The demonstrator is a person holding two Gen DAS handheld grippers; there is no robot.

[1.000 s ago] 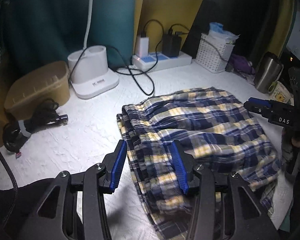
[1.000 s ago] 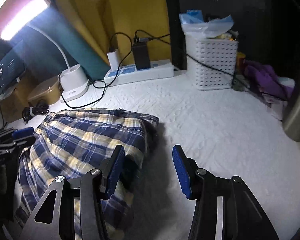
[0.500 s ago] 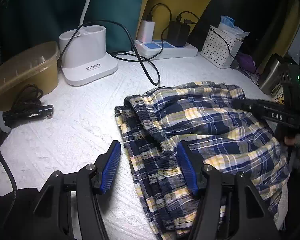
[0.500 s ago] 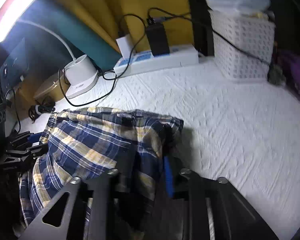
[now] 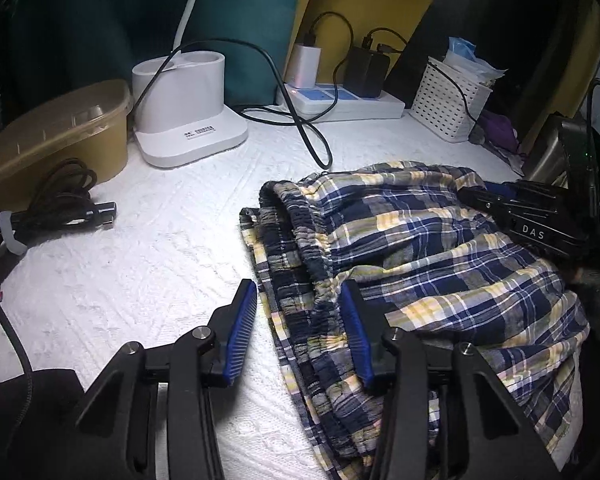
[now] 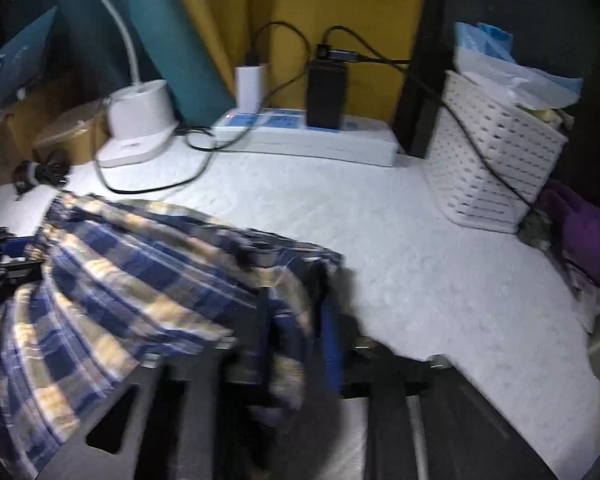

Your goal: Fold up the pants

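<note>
The left tongs [image 5: 298,320] stand apart astride the gathered waistband [image 5: 312,240] of the plaid pants [image 5: 420,248]. One blue pad sits over the bare white worktop [image 5: 140,272] just beside the cloth's edge, the other over the fabric. The jaws have just been closing, with the waistband between them, but neither pad presses yet, so nothing is gripped. From here the pants stretch away to the right, waistband nearest and the rest running towards the right tongs [image 5: 484,200], which sit at the far edge of the cloth. The long axis thus runs from one pair of tongs to the other.

In the right wrist view, which is blurred, the right tongs [image 6: 296,320] have a bunched fold of the pants [image 6: 120,272] filling the gap between them. The jaws have just been opening, and through the blur I cannot tell whether the pads bear on the cloth or have let go. The garment spreads away to the left across the worktop [image 6: 420,260], ending by the left tongs [image 6: 8,264] at the picture's edge.

I judge that the coming fold turns on this line. Each hand is nearest its own end, so one end would be carried along the axis onto the other.
</note>
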